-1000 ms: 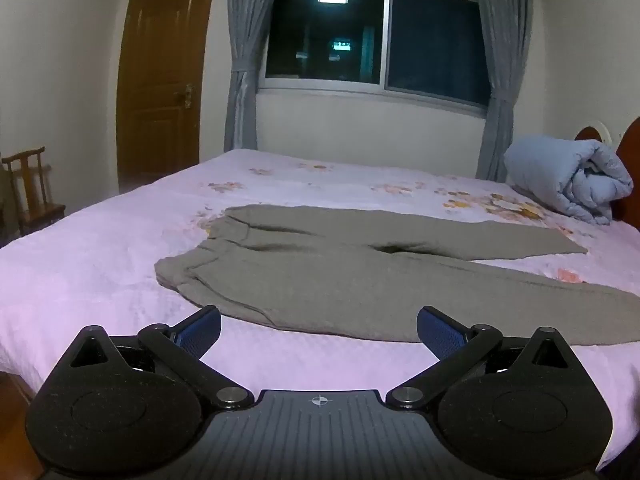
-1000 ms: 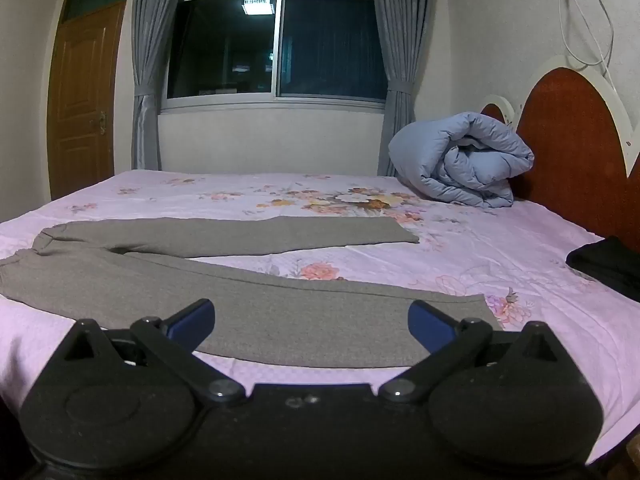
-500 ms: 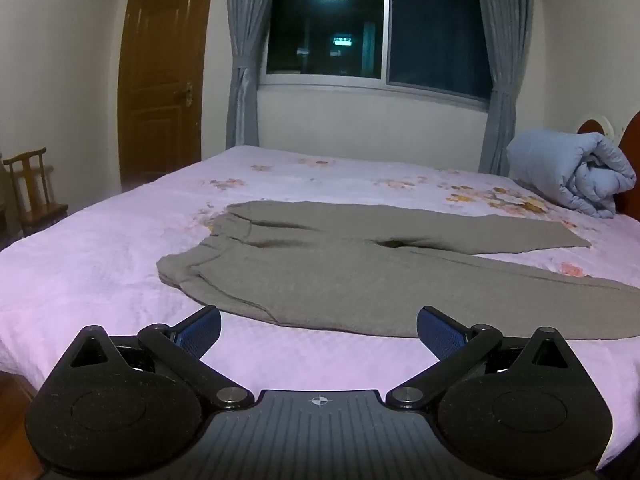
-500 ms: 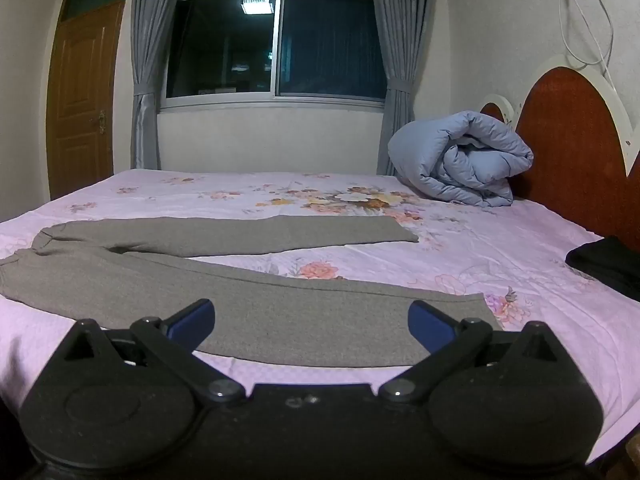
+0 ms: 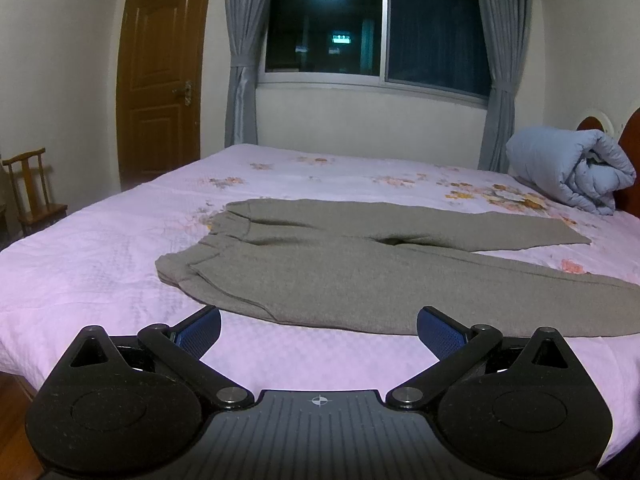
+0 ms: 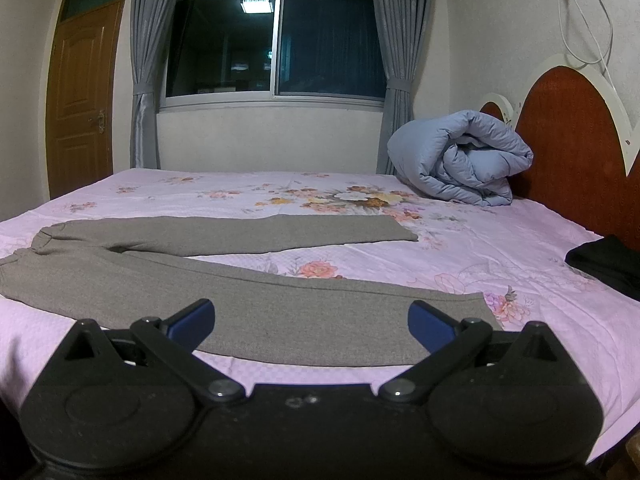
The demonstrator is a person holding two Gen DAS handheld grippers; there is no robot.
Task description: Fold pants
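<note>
While nothing lay between their blue pads, both grippers stood spread wide and empty at the near edge of the bed, a stance that suited a reach for cloth, not a carry. The left gripper [image 5: 319, 322] faced the waist end of the pants [image 5: 360, 264], its fingers short of the near hem and not touching it. The right gripper [image 6: 310, 320] looked over the cuff of the nearer leg, whose edge lay just ahead of the pads. The pants lay flat on the pink flowered bed [image 5: 100, 248], waist to the left, the two legs parted in a narrow V toward the headboard [image 6: 568, 132]. That spread probably served the fold: one tool at each end could lift the near leg and lay it over the far one. No fold looked made yet. A rolled blue quilt [image 6: 460, 160] sat well apart by the headboard, and a dark garment [image 6: 608, 260] lay at the right edge, both clear of the working area.
</note>
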